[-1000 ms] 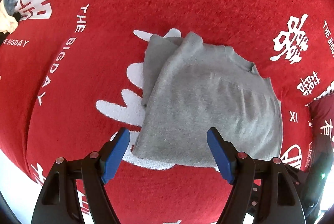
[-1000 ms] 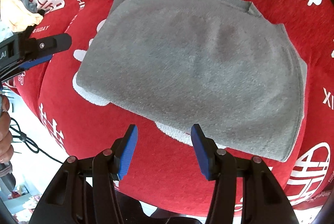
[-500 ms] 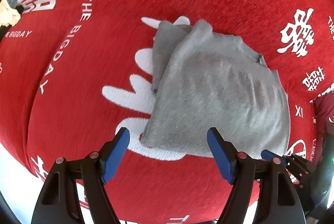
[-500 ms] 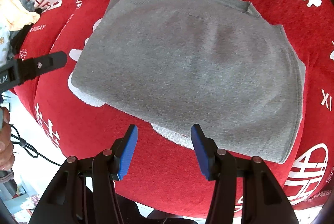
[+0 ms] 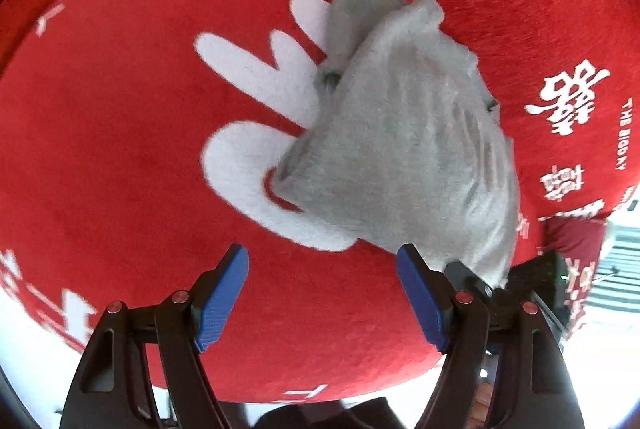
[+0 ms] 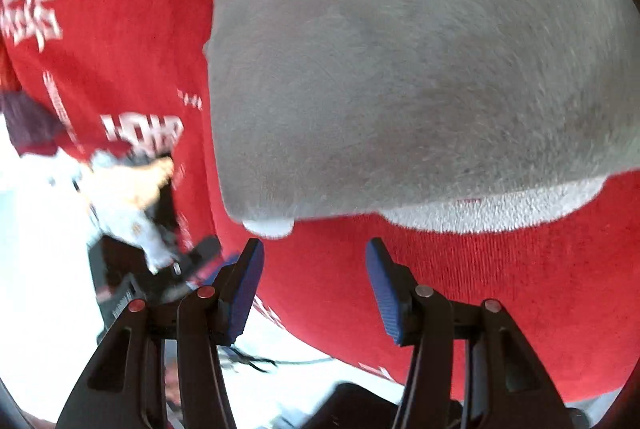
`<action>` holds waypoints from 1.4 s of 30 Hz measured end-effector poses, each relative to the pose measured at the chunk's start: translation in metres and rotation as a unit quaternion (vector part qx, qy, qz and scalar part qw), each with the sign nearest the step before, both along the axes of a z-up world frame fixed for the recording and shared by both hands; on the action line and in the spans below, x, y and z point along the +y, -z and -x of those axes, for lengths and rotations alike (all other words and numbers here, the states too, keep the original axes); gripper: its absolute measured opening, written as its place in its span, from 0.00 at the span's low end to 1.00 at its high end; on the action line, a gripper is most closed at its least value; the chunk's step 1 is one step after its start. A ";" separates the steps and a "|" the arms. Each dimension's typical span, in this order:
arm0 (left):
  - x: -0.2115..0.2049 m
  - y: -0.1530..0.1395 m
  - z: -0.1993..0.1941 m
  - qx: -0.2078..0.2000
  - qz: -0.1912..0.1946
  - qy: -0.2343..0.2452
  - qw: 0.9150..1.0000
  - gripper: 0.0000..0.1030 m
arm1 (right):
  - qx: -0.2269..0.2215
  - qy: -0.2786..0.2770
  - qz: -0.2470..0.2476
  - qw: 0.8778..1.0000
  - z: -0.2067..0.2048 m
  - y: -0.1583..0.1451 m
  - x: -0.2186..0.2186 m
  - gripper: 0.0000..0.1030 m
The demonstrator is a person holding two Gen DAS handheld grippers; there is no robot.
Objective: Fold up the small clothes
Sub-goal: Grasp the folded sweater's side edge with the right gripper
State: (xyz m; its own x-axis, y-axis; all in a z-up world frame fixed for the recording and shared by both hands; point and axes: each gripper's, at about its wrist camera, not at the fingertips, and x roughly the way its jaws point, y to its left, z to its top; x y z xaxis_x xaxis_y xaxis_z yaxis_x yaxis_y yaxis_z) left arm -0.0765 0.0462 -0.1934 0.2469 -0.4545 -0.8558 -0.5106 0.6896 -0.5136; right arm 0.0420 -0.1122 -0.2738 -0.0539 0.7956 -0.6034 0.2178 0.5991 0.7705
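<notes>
Grey folded garment [image 5: 404, 153] flat on red cloth [image 5: 120, 149], long axis diagonal.

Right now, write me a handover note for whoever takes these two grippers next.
Left gripper: open, empty, hovering over the red cloth just short of the garment's near edge.
Right gripper: open, empty, close to the garment's near edge, nothing between the pads.
Grey knit garment: lying on the red printed cloth, already folded into a compact stack, with a second layer peeking out at the far left corner.
Done: at least one fold is in.
Left: probably grip the near edge with both grippers and make the next fold. Neither gripper is touching fabric yet.
</notes>
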 end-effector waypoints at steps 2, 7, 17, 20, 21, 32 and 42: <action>-0.004 0.005 -0.002 -0.008 0.021 -0.006 1.000 0.75 | 0.005 0.036 -0.020 0.999 -0.002 0.009 -0.003 0.55; -0.015 0.009 -0.014 -0.027 0.052 -0.014 0.998 0.75 | 0.019 0.091 -0.055 0.994 -0.016 0.020 -0.001 0.50; -0.041 0.007 -0.041 -0.007 -0.018 -0.014 1.000 0.75 | 0.011 0.062 -0.065 0.996 -0.020 0.000 -0.005 0.09; -0.053 0.002 -0.047 0.010 -0.085 0.015 0.996 0.75 | 0.014 0.057 -0.066 0.996 -0.021 0.002 0.000 0.09; -0.057 -0.001 -0.048 0.014 -0.107 0.024 0.994 0.75 | 0.016 0.056 -0.067 0.996 -0.021 0.003 0.001 0.09; -0.072 -0.010 -0.058 0.020 -0.174 0.059 0.983 0.75 | 0.026 0.042 -0.060 0.997 -0.026 0.006 0.003 0.09; -0.074 -0.010 -0.059 0.025 -0.177 0.065 0.982 0.75 | 0.033 0.040 -0.056 0.997 -0.029 0.008 0.010 0.12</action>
State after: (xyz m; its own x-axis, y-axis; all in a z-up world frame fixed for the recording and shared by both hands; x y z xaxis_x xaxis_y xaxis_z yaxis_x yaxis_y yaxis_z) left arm -0.0179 -0.0276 -0.1837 0.1604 -0.1524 -0.9752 -0.4240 0.8816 -0.2075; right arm 0.0711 -0.1021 -0.2823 -0.0244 0.8612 -0.5076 0.3130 0.4888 0.8143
